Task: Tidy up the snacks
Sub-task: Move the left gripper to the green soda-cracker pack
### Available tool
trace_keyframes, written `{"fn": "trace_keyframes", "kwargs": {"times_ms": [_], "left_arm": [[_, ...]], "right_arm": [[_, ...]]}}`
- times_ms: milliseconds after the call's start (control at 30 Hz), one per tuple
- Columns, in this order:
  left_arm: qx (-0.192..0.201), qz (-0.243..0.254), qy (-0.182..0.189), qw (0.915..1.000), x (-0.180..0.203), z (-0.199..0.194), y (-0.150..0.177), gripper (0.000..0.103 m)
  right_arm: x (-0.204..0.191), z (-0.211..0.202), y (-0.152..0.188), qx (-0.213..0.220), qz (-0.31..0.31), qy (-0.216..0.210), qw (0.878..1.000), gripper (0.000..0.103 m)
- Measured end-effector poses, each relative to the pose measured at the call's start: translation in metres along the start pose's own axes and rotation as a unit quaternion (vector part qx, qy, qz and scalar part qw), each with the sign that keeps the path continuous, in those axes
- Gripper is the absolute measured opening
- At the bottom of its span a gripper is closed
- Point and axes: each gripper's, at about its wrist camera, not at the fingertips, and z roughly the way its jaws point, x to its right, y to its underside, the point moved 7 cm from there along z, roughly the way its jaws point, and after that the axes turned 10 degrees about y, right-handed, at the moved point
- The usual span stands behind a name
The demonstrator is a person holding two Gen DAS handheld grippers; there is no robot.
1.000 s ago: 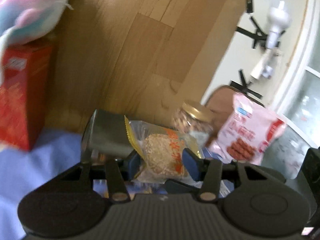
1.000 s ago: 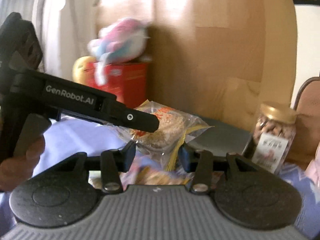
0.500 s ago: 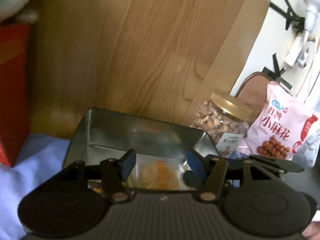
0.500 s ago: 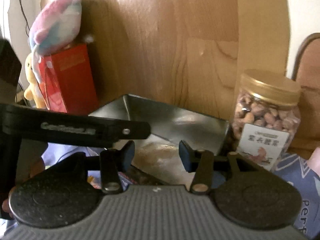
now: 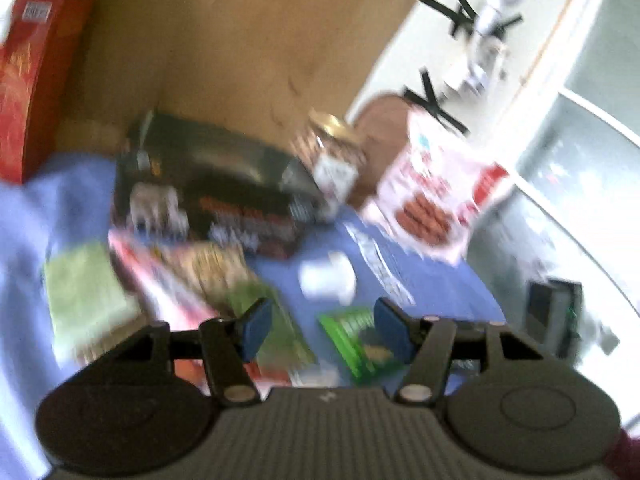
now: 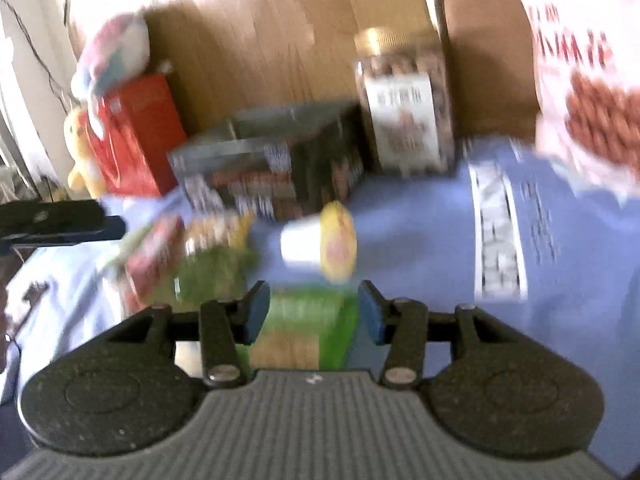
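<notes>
Green snack packet (image 6: 304, 328) below right gripper (image 6: 310, 314)

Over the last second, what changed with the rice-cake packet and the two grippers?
The left gripper let go of the clear rice-cake packet, dropped into the metal tin half a second ago. Both grippers have since pulled back; the right gripper now hangs open over a green packet. The nut jar, pink bag and red box stayed put.
</notes>
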Motion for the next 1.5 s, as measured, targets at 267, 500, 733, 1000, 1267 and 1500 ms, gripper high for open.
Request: {"fn": "trace_keyframes", "kwargs": {"times_ms": [267,500,733,1000,1267,1500], "left_arm": [[-0.006,0.005,-0.016,0.9998,-0.002,-0.053,0.062,0.06],[0.047,-0.045,-0.052,0.9965,-0.032,-0.094,0.071,0.068],[0.058,-0.057,-0.051,0.9954,-0.045,-0.097,0.072,0.068],[0.078,-0.013,-0.054,0.9954,-0.031,-0.096,0.072,0.071],[0.082,0.01,-0.054,0.9951,-0.026,-0.096,0.072,0.073],[0.085,0.021,-0.072,0.9935,-0.024,-0.096,0.072,0.073]], "right_arm": [[-0.079,-0.026,0.041,-0.019,-0.066,-0.126,0.99,0.051],[-0.148,-0.019,0.047,-0.006,-0.119,-0.161,0.98,0.06],[-0.118,-0.038,0.052,0.012,-0.047,-0.16,0.986,0.063],[-0.1,-0.032,0.051,-0.001,0.014,-0.155,0.988,0.069],[-0.1,-0.032,0.051,-0.001,0.011,-0.157,0.988,0.07],[-0.098,-0.031,0.051,-0.002,0.022,-0.166,0.986,0.07]]}}
